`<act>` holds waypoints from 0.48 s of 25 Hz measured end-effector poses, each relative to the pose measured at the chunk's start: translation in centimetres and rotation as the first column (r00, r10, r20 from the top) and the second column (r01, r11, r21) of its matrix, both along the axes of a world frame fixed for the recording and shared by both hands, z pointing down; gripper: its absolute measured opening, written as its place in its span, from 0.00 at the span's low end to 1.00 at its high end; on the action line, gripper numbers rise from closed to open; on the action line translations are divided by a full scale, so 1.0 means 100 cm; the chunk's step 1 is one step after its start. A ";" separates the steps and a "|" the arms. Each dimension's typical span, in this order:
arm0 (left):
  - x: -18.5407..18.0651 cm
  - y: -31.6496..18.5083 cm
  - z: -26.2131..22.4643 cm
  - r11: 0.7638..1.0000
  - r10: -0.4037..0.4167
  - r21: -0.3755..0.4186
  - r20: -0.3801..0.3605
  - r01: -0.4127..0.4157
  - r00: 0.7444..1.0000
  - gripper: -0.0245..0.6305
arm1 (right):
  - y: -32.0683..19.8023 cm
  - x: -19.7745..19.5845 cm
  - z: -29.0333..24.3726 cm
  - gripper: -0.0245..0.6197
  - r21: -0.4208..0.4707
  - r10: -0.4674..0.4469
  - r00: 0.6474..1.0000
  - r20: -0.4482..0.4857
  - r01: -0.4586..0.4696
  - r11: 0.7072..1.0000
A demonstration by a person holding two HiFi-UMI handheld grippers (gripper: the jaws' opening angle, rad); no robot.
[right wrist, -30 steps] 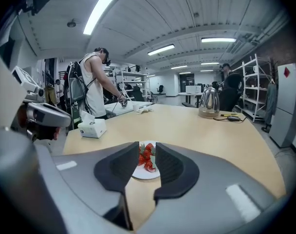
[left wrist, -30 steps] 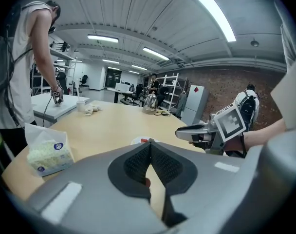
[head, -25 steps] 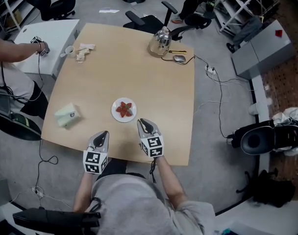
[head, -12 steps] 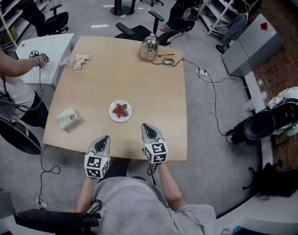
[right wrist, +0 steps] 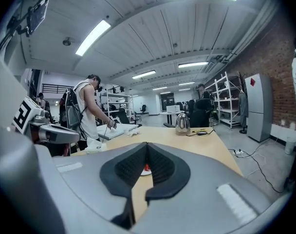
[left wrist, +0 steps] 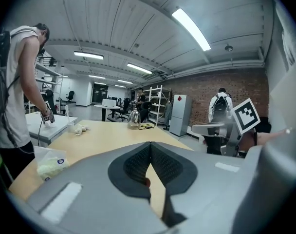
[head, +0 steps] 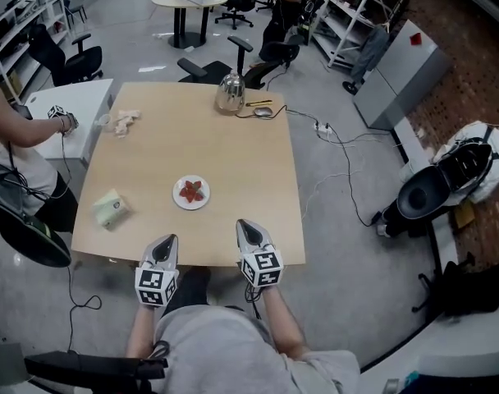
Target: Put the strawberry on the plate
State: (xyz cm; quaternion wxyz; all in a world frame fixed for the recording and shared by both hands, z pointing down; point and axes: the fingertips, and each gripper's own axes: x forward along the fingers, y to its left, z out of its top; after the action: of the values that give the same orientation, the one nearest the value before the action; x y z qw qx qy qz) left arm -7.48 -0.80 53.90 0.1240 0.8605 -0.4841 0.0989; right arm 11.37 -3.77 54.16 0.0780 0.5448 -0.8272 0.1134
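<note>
Strawberry (head: 190, 191): the red fruit lay on the middle of the plate; it was too small in view to tell whether it was one berry or several pieces.
Plate (head: 202, 204): a small white round dish sat on the table, nearer the person's edge than the far edge, ahead of both grippers and roughly between them.
Table (head: 233, 158): a pale wooden square top, mostly bare.
Left gripper (head: 168, 239): it hovered at the table's near edge, well apart from the plate. Its jaws were pressed together at the tips, with nothing pinched.
Right gripper (head: 242, 223): it hovered at the near edge, to the right of the plate and not touching it. Its jaws were pressed together and empty; the plate and fruit showed far beyond them.
Other things: a metal kettle (head: 229, 93) and a computer mouse (head: 262, 112) stood at the far edge, and a tissue packet (head: 111, 208) lay near the left edge.
Bystander: a person (head: 16, 142) stood at a white side table (head: 81, 105) on the left.
Step in hand: judging by how things lay, the fruit was already on the dish and the task looked complete.
Next move: probably only keeping both grippers clear of the dish. Any re-seating of the fruit would call for spreading a pair of jaws first.
</note>
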 end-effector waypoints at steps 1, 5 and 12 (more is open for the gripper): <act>0.001 0.002 -0.005 1.000 0.003 0.012 0.000 -0.003 1.000 0.07 | 0.005 0.002 -0.004 0.05 0.010 0.004 1.000 0.000 -0.004 1.000; 0.002 0.014 -0.017 0.999 0.011 0.043 0.005 -0.011 1.000 0.07 | 0.026 0.008 -0.015 0.05 0.034 0.022 1.000 0.005 -0.023 0.999; -0.006 0.027 -0.029 0.996 -0.005 0.090 0.001 0.005 1.000 0.07 | 0.049 0.007 -0.021 0.05 0.064 0.040 0.999 0.009 -0.040 0.997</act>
State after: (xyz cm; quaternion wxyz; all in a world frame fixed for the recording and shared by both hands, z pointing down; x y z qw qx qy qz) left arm -8.08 1.91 50.96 0.0849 0.8640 -0.4903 0.0771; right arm 12.10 1.16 52.03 0.0549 0.5631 -0.8196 0.0902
